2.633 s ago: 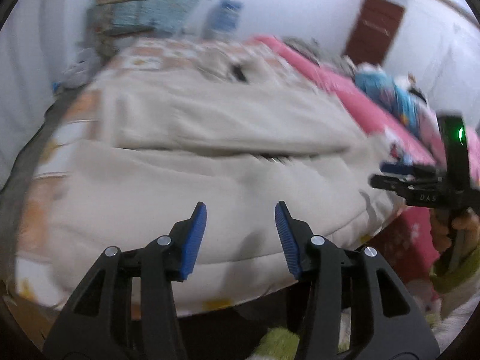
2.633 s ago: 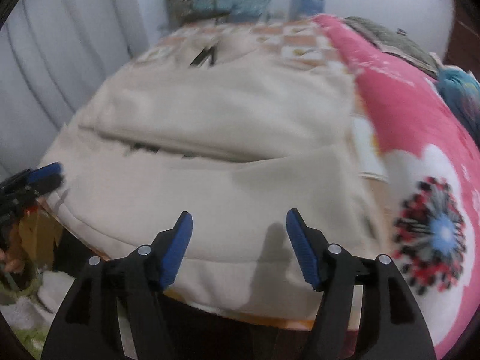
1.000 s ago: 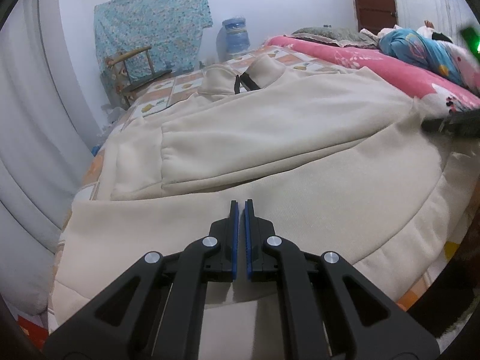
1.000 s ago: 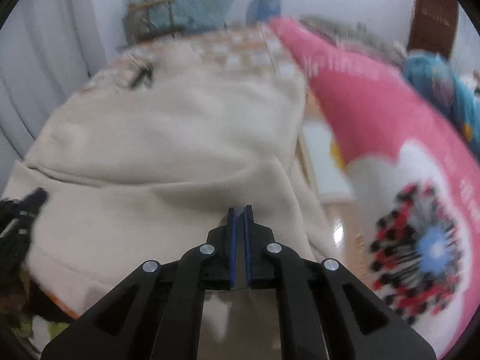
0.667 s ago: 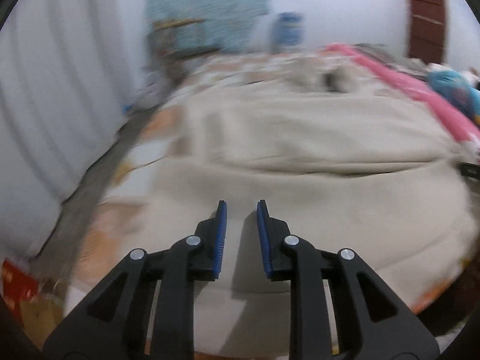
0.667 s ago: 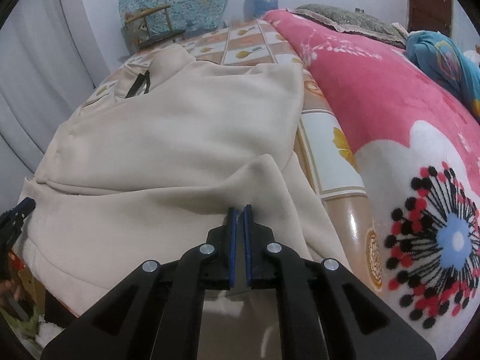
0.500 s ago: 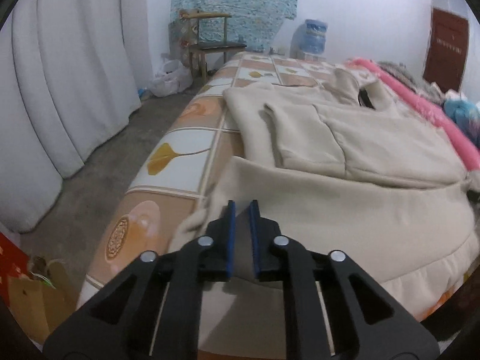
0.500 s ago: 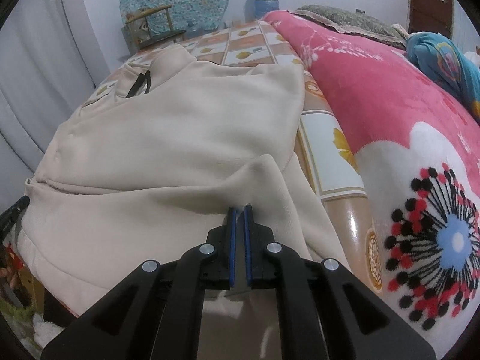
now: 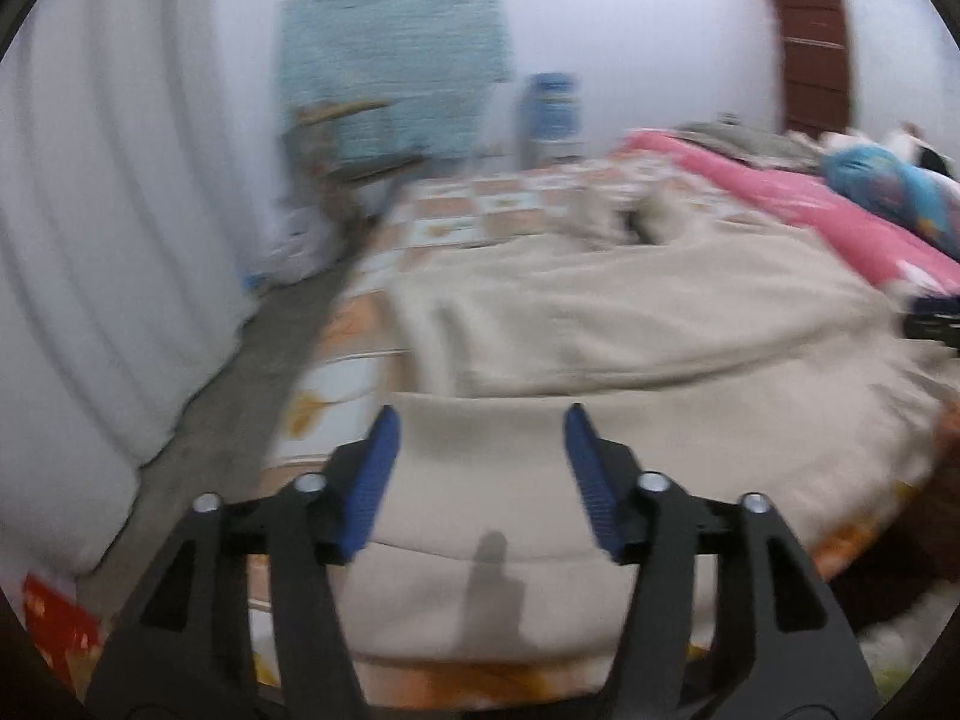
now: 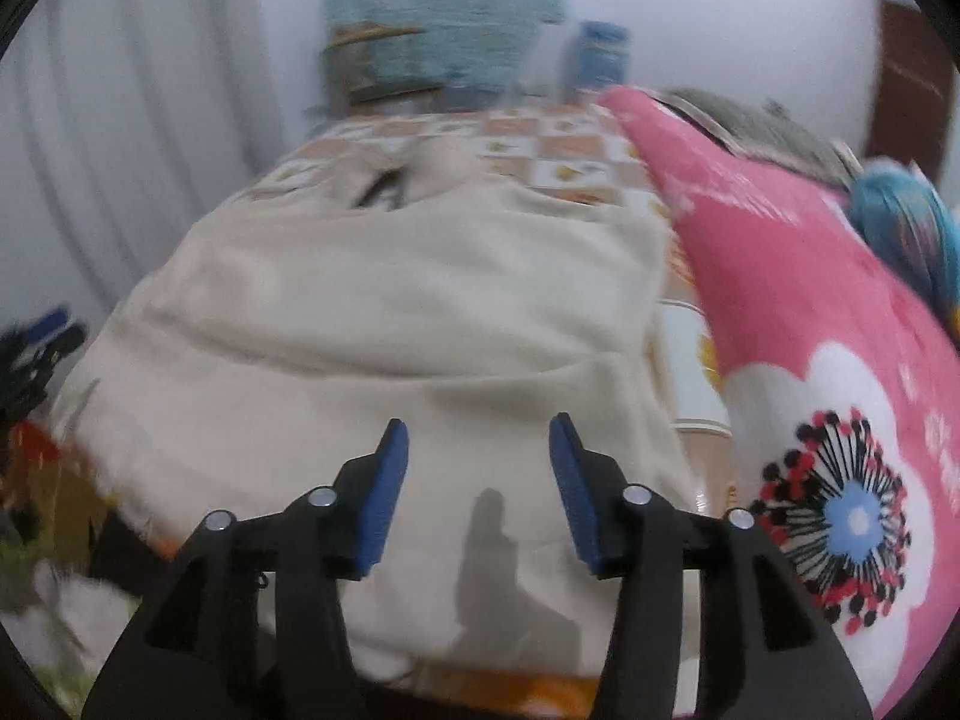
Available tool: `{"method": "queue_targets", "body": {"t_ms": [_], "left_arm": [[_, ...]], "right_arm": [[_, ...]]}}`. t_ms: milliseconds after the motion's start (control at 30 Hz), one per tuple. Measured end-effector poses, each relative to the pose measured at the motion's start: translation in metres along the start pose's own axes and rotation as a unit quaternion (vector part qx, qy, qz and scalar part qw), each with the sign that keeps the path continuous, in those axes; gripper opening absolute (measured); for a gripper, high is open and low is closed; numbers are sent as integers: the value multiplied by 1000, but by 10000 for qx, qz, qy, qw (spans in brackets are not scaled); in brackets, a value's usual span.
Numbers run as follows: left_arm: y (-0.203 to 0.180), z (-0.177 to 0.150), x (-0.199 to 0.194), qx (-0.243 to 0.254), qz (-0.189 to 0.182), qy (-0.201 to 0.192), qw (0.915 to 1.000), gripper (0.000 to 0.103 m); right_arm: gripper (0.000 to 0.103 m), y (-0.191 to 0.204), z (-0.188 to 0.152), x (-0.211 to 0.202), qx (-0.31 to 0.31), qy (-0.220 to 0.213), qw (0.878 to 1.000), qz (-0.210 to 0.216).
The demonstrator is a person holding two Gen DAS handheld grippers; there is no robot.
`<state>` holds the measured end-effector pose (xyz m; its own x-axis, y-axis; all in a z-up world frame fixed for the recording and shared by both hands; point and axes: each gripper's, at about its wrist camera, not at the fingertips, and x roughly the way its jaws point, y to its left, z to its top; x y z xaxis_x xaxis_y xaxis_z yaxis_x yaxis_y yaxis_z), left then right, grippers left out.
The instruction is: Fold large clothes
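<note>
A large cream hooded sweatshirt (image 9: 630, 360) lies spread over the bed, its near part folded back on itself; it fills the right wrist view too, as the cream sweatshirt (image 10: 390, 324). My left gripper (image 9: 480, 438) hovers above the folded near-left edge, jaws opening, nothing between the blue pads. My right gripper (image 10: 477, 444) hangs over the near-right part of the garment, jaws also opening and holding nothing. Each gripper shows at the other view's edge: the right gripper (image 9: 933, 318), the left gripper (image 10: 36, 348). Both views are motion-blurred.
The bed has a tiled-pattern sheet (image 9: 480, 204) and a pink floral blanket (image 10: 840, 360) along the right. A wooden chair (image 9: 354, 138), a blue water jug (image 9: 552, 108) and a brown door (image 9: 813, 54) stand beyond. White curtains (image 9: 108, 240) hang at the left.
Both grippers were shut on the sweatshirt's near edge half a second ago; now both have let go, opened and lifted away. The cloth lies folded on the bed.
</note>
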<state>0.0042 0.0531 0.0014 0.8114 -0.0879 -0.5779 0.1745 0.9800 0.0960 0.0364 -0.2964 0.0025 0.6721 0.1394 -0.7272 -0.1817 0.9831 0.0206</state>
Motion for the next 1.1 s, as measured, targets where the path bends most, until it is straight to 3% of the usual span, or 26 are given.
{"method": "queue_targets", "body": {"t_ms": [100,167,233,300,433,567,667,767,867,967,1100], "left_arm": [[-31,-8,4,182,-628,270,9975,62],[-50,-17,17,281,-812,573,9947,64],[-63,-32,36,467,-626,866,9932,69],[-64,-36,38,370,-619,801,9942,72],[-54,-30,34,185,-659,825,9942,72],[-44,-28,21,47,-684,667,9954,72],[-43,-34,32,30,-512,923,9944,73],[-45,-34,32,81,-485,914,9946,73],[-43,-29,30,97,-439,945,9945,73],[-37,-26,28,2,-380,811,9960,74],[-16,-29,43,-378,-164,1020,9939,75]], "right_arm": [[56,26,-9,-1,-432,71,9990,107],[57,36,-16,6,-474,163,9985,224],[59,39,-23,19,-443,338,9981,256],[67,34,-35,34,-386,434,9982,161],[67,26,-28,27,-25,402,9987,321],[67,46,-23,12,-219,162,9977,624],[68,67,-24,13,-493,90,9955,807],[71,85,-33,38,-802,426,9943,556],[71,95,-33,36,-1089,313,9932,280],[71,89,-27,28,-952,177,9947,349],[71,73,-25,25,-674,49,9973,288]]}}
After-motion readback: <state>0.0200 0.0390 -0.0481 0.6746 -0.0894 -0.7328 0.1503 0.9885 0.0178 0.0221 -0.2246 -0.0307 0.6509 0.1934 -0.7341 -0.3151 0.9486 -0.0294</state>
